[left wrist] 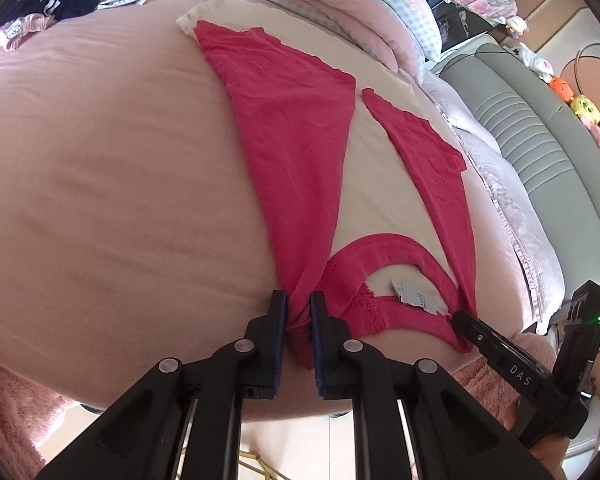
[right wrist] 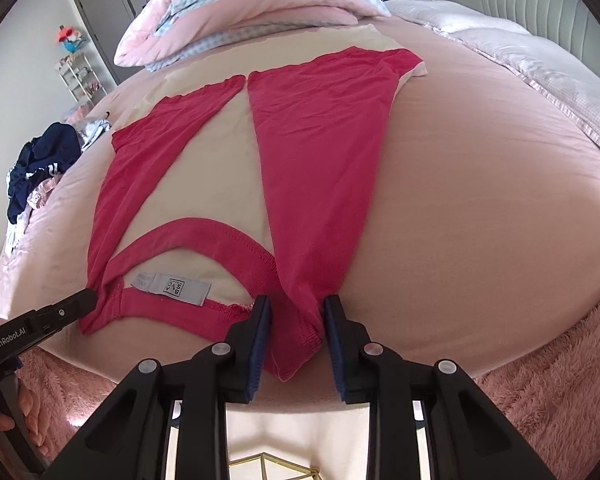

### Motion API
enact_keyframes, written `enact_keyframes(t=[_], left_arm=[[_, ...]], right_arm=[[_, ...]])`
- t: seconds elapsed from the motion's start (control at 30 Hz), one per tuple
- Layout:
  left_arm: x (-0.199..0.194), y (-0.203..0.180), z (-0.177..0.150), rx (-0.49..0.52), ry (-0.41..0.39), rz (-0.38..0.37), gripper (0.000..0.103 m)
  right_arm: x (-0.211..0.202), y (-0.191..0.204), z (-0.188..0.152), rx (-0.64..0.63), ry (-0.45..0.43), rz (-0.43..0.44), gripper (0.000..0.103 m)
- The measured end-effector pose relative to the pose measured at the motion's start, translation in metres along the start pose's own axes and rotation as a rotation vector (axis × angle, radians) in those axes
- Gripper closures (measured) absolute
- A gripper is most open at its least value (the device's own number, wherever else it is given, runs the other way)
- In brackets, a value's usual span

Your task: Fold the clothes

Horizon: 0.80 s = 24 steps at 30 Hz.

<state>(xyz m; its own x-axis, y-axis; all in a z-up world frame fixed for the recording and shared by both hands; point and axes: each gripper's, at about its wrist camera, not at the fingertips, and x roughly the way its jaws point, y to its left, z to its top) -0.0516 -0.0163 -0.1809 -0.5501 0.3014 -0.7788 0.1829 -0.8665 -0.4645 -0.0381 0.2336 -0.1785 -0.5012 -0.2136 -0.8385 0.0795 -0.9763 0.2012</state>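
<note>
Your shirt [left wrist: 300,152] lies flat on the bed [left wrist: 100,180], both red sleeves already folded inward. Your left tool [left wrist: 299,312] pinches the 6 o'clock shoulder; your right tool [right wrist: 296,316], narrow, holds the other shoulder. The lengthwise fold remains.

Shirt [right wrist: 300,184] flat on bed [right wrist: 480,200] with collar at near edge, sleeves folded in over its middle, label [right wrist: 176,286] inside collar, folded quilts [right wrist: 244,12] behind shirt, clothes heap [right wrist: 44,164] far left, headboard [right wrist: 540,4] far right, rug [right wrist: 560,380] below near edge.
</note>
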Motion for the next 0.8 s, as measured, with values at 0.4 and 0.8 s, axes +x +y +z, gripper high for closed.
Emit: enact_keyframes(t=[0.4, 0.8], left_arm=[[0.006, 0.001, 0.003, -0.041, 0.009, -0.017, 0.089], [0.01, -0.014, 0.006, 0.029, -0.033, 0.012, 0.088]], right_arm=[[0.008, -0.005, 0.003, 0.042, 0.03, 0.045, 0.076], [0.014, -0.001, 0.007, 0.032, -0.017, 0.025, 0.079]])
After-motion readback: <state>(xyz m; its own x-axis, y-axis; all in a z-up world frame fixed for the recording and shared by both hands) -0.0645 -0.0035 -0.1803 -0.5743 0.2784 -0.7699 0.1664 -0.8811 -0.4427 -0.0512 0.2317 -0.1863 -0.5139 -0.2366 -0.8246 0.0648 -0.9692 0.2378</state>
